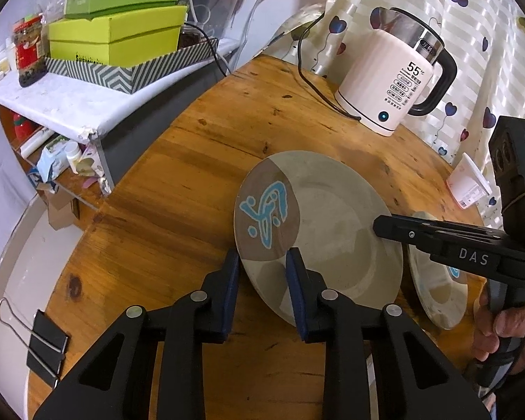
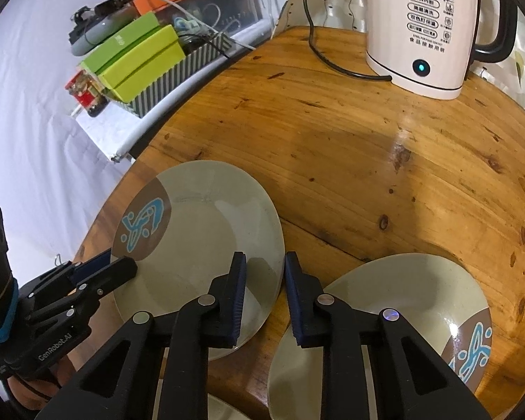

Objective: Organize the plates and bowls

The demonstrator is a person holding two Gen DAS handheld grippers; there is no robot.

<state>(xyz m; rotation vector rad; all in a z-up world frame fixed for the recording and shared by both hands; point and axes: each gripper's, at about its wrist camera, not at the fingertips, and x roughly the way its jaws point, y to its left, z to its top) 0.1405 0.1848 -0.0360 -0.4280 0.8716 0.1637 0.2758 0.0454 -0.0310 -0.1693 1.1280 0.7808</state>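
- Broadly, the round wooden table (image 2: 332, 147) carries everything, and its middle is bare wood, presumably kept free as working room for gathering the dishes.
- At its far edge the white kettle (image 2: 423, 35) stands upright with its cord trailing off the back, well apart from the plates and out of the work.
- Nearer, the left plate (image 1: 332, 217) lies flat near the table's left edge, its brown patch with the blue figure turned to the far left.
- Just beside it, not quite touching, lies the right plate (image 2: 385, 308), flat as well; side by side like this, they look ready to be stacked, which I judge has not begun.
- Smaller, the left gripper (image 1: 262, 280) comes in low from the near side, jaws moderately open and straddling the left plate's near rim, gripping nothing yet.
- Lastly, the right gripper (image 2: 265, 294) reaches level from the right, jaws partly open and empty, hovering over the gap between the two plates.
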